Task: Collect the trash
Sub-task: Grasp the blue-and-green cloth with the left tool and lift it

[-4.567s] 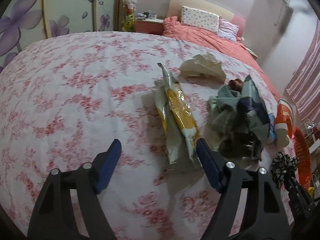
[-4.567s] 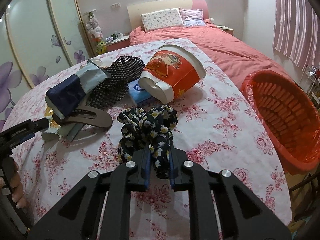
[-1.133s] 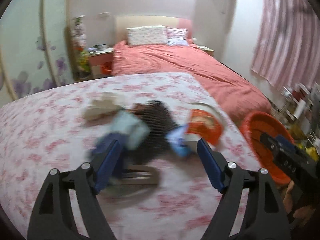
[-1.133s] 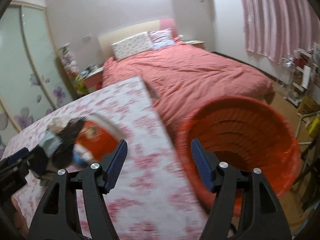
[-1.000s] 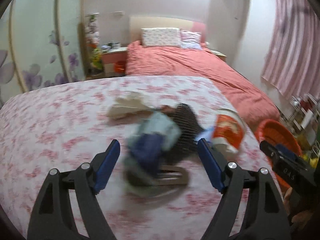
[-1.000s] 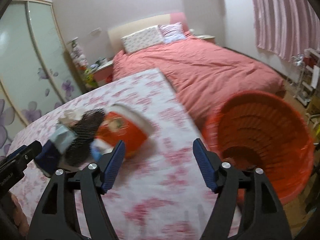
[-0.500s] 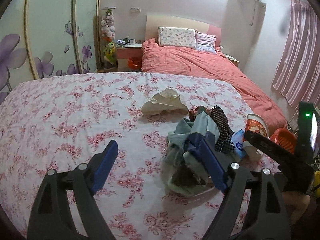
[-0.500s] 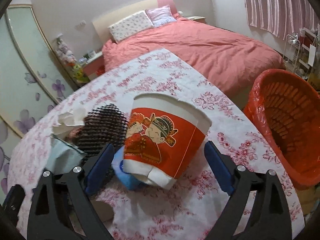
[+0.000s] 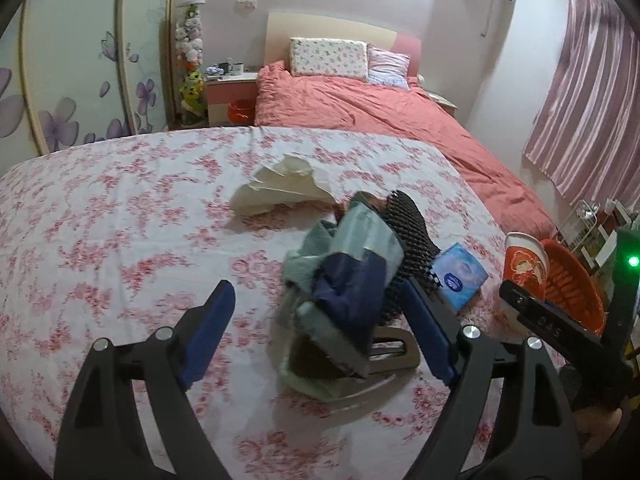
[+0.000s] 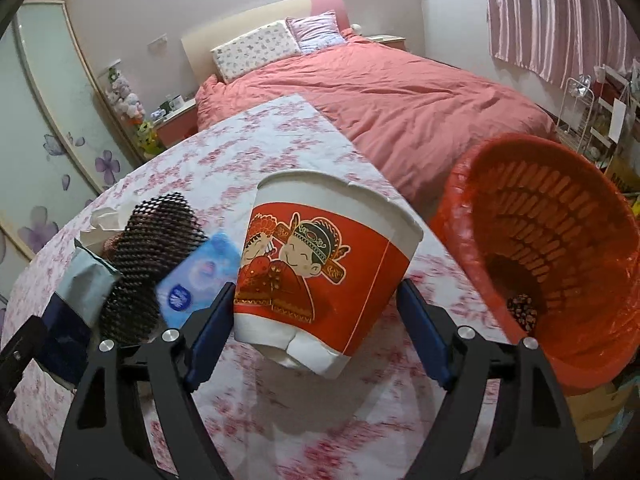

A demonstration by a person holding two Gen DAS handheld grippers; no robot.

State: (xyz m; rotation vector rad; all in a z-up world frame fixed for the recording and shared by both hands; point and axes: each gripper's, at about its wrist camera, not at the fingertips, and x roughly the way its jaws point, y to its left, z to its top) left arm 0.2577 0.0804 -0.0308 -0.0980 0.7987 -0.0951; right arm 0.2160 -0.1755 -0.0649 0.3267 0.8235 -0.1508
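My right gripper (image 10: pixel 316 330) is open, its fingers on either side of a tipped red and white paper tub (image 10: pixel 324 268) on the floral table. The orange trash basket (image 10: pixel 548 248) stands right of it, with a dark item at its bottom. My left gripper (image 9: pixel 320 336) is open above a blue-grey crumpled bag (image 9: pixel 344 276) lying on a tan slipper (image 9: pixel 392 350). Black foam netting (image 9: pixel 408 228), a blue tissue pack (image 9: pixel 460 276) and crumpled cream paper (image 9: pixel 280 188) lie nearby. The tub also shows in the left wrist view (image 9: pixel 524 264).
The floral tablecloth (image 9: pixel 120 216) covers a wide table; its right edge drops to the basket (image 9: pixel 572 284). A bed with a red cover (image 9: pixel 360 108) stands behind. A wardrobe with purple flowers (image 9: pixel 60 80) is at the left, pink curtains (image 9: pixel 592 112) at the right.
Both grippers swung from the basket back to the table. My right gripper has closed in on the paper tub, now between its fingers. My left gripper came nearer the blue-grey bag.
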